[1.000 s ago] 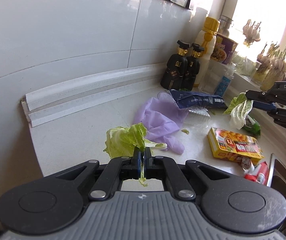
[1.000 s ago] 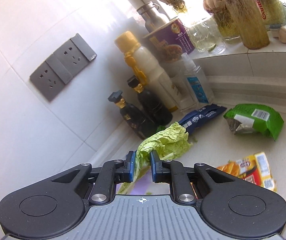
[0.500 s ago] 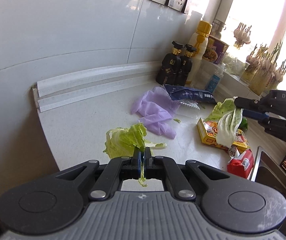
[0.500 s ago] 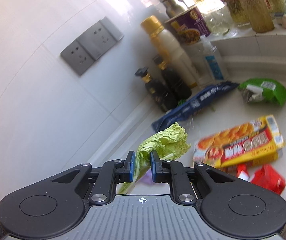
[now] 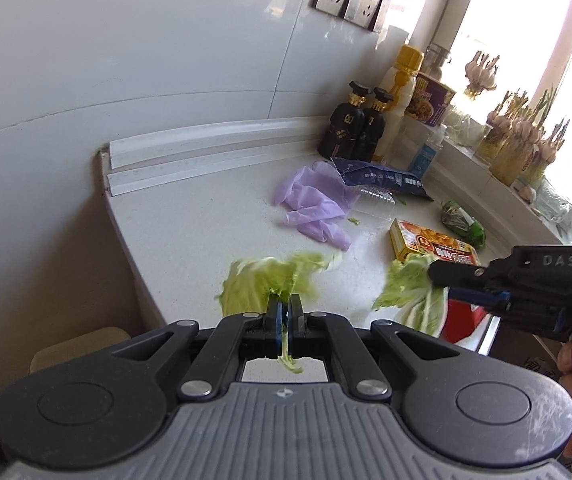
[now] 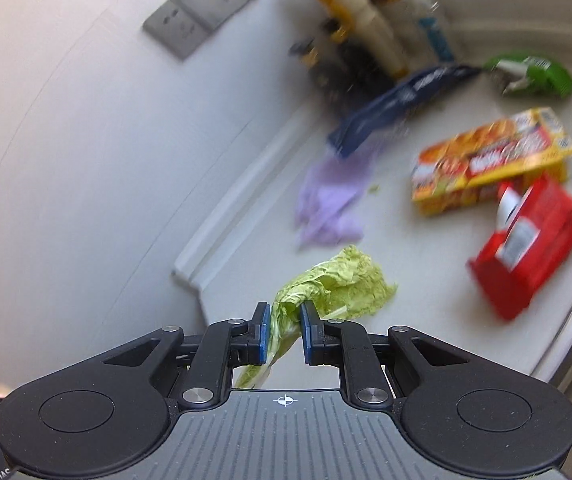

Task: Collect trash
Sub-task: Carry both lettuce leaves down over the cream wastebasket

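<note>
Tongs (image 5: pixel 285 312) around lettuce leaf (image 5: pixel 264 280)

White kitchen surface (image 5: pixel 190 232) strewn with rubbish.
On it lie purple gloves (image 5: pixel 313 204), a dark blue wrapper (image 5: pixel 381 176), a clear plastic tray (image 5: pixel 373 200), a yellow box (image 5: pixel 429 242), a green packet (image 5: pixel 461 222), a red carton (image 6: pixel 529 240); bottles (image 5: pixel 359 126) stand at the wall.

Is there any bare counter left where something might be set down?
Yes: the counter is bare between the white wall trim and the purple gloves, out to its left edge. It gets crowded from the gloves rightward: blue wrapper, yellow box, green packet, bottles.
</note>
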A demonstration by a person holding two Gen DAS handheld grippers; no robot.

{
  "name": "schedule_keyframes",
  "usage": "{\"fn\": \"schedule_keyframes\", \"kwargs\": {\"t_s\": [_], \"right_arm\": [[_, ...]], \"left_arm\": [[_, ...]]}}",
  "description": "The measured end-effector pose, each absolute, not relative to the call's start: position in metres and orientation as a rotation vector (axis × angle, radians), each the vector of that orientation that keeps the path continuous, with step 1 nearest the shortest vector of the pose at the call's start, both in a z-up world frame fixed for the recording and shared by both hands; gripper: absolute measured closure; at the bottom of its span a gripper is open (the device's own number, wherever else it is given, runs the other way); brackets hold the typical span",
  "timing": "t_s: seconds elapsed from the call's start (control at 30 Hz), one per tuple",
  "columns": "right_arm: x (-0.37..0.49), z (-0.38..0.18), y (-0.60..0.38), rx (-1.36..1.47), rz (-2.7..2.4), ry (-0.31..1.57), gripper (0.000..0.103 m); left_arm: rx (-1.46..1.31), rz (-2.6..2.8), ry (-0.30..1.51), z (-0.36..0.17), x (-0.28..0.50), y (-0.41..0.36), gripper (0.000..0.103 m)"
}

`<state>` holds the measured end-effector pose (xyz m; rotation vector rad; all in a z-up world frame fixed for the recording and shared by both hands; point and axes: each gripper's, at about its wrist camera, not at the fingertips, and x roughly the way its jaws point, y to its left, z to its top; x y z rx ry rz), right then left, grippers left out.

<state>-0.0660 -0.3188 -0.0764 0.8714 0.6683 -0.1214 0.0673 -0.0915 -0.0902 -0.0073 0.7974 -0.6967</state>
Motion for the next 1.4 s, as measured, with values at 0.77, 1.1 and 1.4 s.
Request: {"fn": "schedule_keyframes", "kwargs": {"t_s": [0.77, 1.1, 1.4], "right_arm": [[-0.022, -0.046, -0.223, 0.666, 0.023, 0.830, 0.088], [0.034, -0.043, -0.169, 0.527, 0.178, 0.877, 0.088], [0.095, -0.082, -0.102, 0.450, 0.326, 1.031, 0.088]], "left_arm": [[-0.138, -0.634, 0.923, -0.101, 0.082, -0.002, 0.101], [-0.208, -0.484, 0.966, -0.134, 0.106, 0.049, 0.101], [-0.298, -0.315, 1.067, -0.187, 0.133, 0.082, 0.101]]}}
